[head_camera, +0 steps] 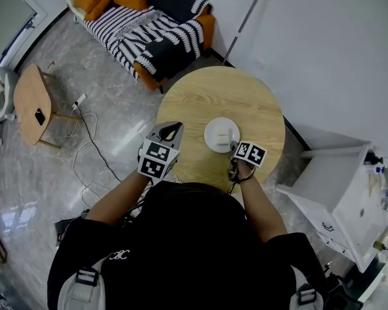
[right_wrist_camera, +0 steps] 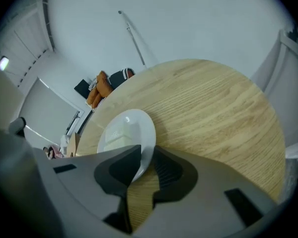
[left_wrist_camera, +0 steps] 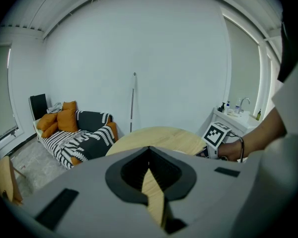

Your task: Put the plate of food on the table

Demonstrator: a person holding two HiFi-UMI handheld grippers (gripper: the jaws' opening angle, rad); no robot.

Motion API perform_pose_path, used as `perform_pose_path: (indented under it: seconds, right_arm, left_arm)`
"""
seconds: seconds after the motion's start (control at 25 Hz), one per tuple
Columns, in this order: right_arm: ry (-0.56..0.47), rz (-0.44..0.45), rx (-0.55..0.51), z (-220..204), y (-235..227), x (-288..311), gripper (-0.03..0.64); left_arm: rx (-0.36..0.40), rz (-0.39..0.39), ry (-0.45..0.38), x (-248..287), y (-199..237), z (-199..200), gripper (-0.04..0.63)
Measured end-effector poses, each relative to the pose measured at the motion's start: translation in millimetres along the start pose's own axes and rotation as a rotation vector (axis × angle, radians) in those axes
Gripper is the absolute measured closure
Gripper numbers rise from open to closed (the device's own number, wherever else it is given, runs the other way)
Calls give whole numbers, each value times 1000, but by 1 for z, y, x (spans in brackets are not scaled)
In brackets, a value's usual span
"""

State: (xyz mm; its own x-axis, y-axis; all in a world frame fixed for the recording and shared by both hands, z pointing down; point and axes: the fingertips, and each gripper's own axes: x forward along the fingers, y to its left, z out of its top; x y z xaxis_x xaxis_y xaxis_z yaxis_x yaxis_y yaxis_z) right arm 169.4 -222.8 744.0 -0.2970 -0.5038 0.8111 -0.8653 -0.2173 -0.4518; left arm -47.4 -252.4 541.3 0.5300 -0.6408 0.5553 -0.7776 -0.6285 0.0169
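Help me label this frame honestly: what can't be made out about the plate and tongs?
Food: pale pieces, kind unreadable; small in head view, washed out in right gripper view.
Plate near rim: covered by right gripper tongs; table contact unclear.
Right tongs' tips, head view: under the marker cube.

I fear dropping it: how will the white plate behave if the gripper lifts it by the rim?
The plate looks glazed, so probably stiff but slippery. Held by the right gripper at one rim only, it may tilt, and the pale food could slide.
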Motion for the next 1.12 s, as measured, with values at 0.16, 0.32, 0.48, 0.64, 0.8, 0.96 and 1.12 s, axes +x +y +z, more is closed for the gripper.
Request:
perform_pose_path:
  seconds: [0.16, 0.32, 0.48, 0.64, 0.8, 0.96, 1.12]
  right_arm:
    - [-47, -124, -153, 6, -3, -6, 522]
    - [-121, -201, -263, 19, -2, -18, 522]
    - [-200, -204, -306, 32, 4, -35, 607]
    - [-326, -172, -370, 49, 20, -57, 607]
    - [-466, -153, -434, 66, 38, -87, 607]
    - [-543, -147, -496, 76, 54, -108, 607]
    - [-609, -137, -515, 87, 66, -129, 607]
  left_arm:
    - [0, 6, 0, -2, 4, -1, 588]
    - [-4, 8, -7, -4, 5, 0, 588]
    - [4, -6, -9, -3, 1, 0, 588]
    - [6, -18, -19, 0, -1, 3, 588]
    - [11, -37, -28, 5, -5, 7, 588]
    - [19, -65, -36, 11, -10, 10, 588]
    - [23, -95, -45, 18, -15, 14, 588]
